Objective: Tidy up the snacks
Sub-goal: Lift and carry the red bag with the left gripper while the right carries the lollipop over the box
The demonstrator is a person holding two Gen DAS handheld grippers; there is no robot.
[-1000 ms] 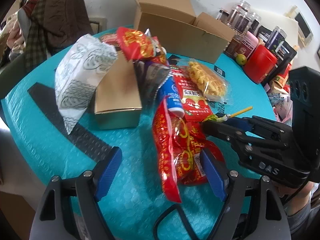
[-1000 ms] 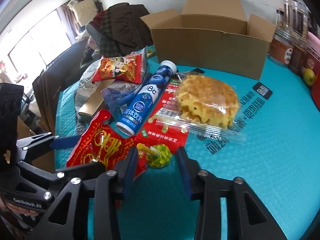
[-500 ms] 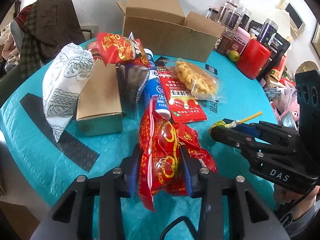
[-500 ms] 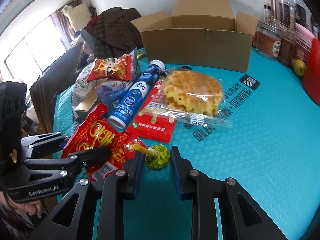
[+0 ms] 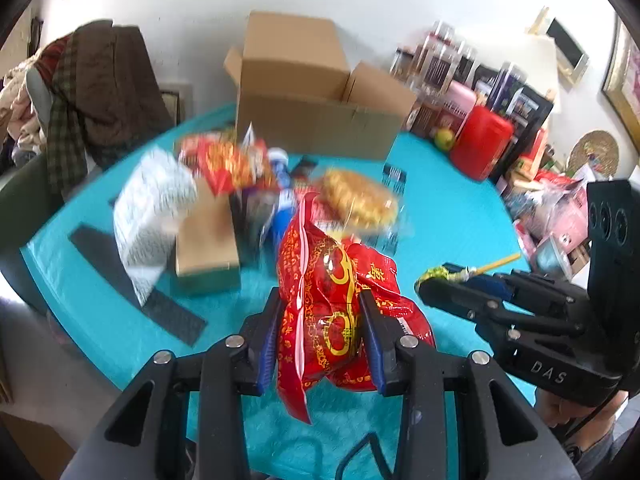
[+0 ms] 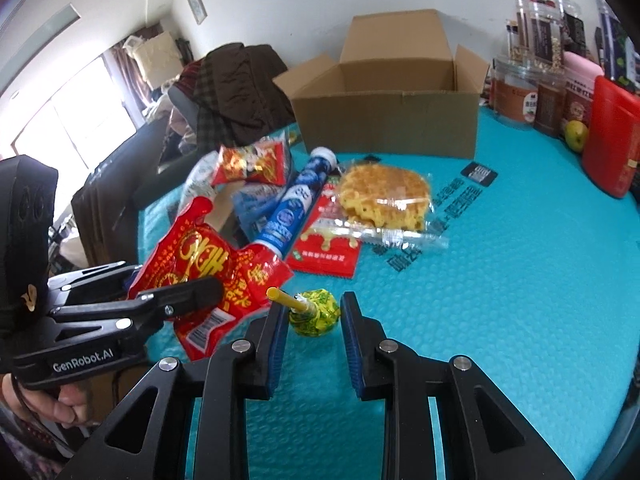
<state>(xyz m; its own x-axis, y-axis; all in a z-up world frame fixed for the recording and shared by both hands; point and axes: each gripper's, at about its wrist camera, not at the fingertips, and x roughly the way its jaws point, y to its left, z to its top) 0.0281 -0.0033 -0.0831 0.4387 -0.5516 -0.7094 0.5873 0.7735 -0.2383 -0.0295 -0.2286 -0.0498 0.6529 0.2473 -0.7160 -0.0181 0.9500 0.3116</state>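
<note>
Snacks lie in a loose pile on the teal tabletop (image 6: 520, 300) in front of an open cardboard box (image 6: 384, 124): waffle pack (image 6: 384, 196), blue tube (image 6: 296, 204), flat red sachet (image 6: 328, 252), small red bag (image 6: 252, 164), a white bag (image 5: 152, 208) and a tan carton (image 5: 208, 248) at the left side of the pile. Step in hand looks like pick-up and carry, two items at once. Left tongs (image 5: 322, 340) clenched on a red packet (image 5: 332, 308), pads pressing both sides, packet crumpled and looks lifted clear of the tabletop, tail hanging below the pads. Right tongs (image 6: 314, 320) closed down on a green lollipop (image 6: 316, 312), narrow gap, candy head between the pads, yellow stick (image 6: 286, 298) poking out up-left; in the left wrist view it sits at the tong tips above the tabletop. Both tongs close together, near edge of the tabletop, well short of the box. Next move probably: carry both over the pile to the box opening, keep height so the hanging packet clears the tube and waffle, release inside. Risk: lollipop is small and round, could slip or rotate out of the pads.
</note>
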